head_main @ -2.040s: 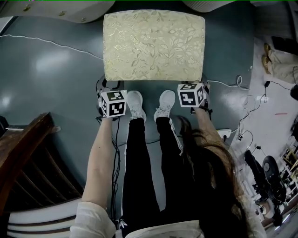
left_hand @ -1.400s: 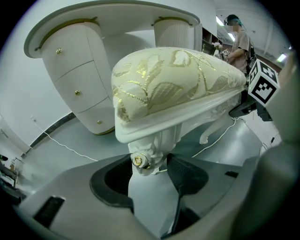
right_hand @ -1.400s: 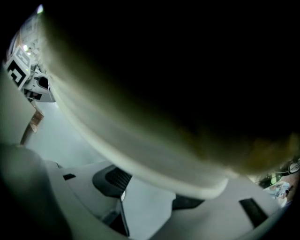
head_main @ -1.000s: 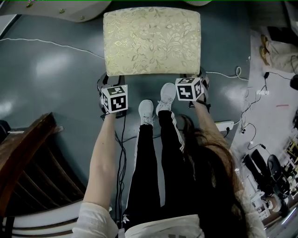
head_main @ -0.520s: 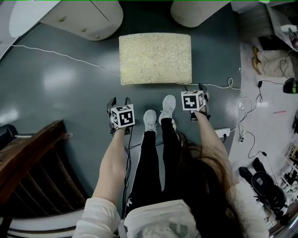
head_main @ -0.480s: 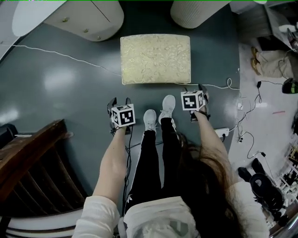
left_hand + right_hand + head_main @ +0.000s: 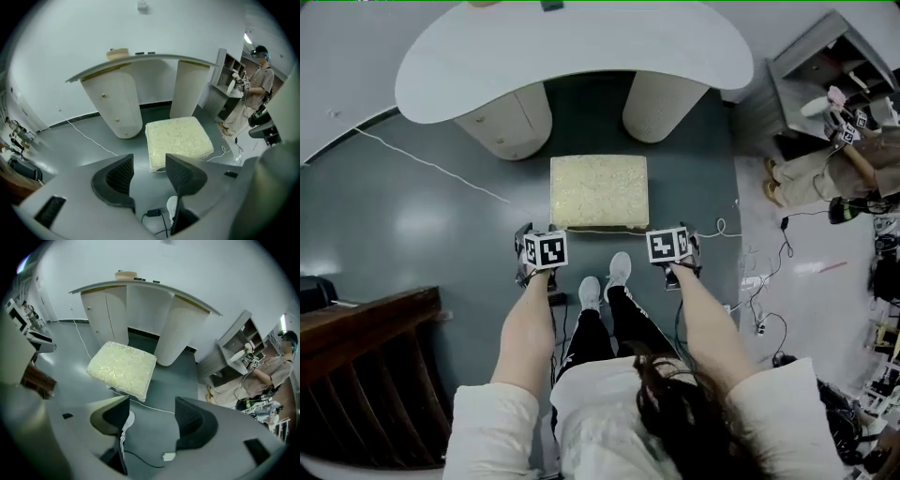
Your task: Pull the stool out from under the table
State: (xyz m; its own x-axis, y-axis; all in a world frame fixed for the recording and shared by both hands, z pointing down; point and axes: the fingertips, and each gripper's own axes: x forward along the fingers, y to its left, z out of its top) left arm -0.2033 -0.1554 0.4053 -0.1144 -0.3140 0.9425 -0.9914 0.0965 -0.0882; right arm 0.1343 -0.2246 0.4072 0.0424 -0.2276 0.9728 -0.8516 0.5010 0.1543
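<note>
The stool point(image 7: 598, 191) with its cream patterned cushion stands on the grey floor, just in front of the white table point(image 7: 572, 56) and its two pedestals. Both grippers hang above the floor on the near side of the stool, apart from it. My left gripper point(image 7: 540, 253) is near the stool's front left corner and my right gripper point(image 7: 672, 247) near its front right corner. In the left gripper view the gripper point(image 7: 149, 174) is open and empty, with the stool point(image 7: 178, 140) far below. In the right gripper view the gripper point(image 7: 151, 420) is open too, above the stool point(image 7: 123, 367).
A white cable point(image 7: 441, 167) crosses the floor to the left of the stool. Dark wooden furniture point(image 7: 366, 375) fills the lower left. At the right stand a grey shelf unit point(image 7: 825, 66), another person point(image 7: 825, 159) and loose cables point(image 7: 759, 309). The wearer's shoes point(image 7: 605, 281) are between the grippers.
Both grippers and the head camera have risen well above the floor. The stool now looks smaller and farther below, and the table top has come into view.
</note>
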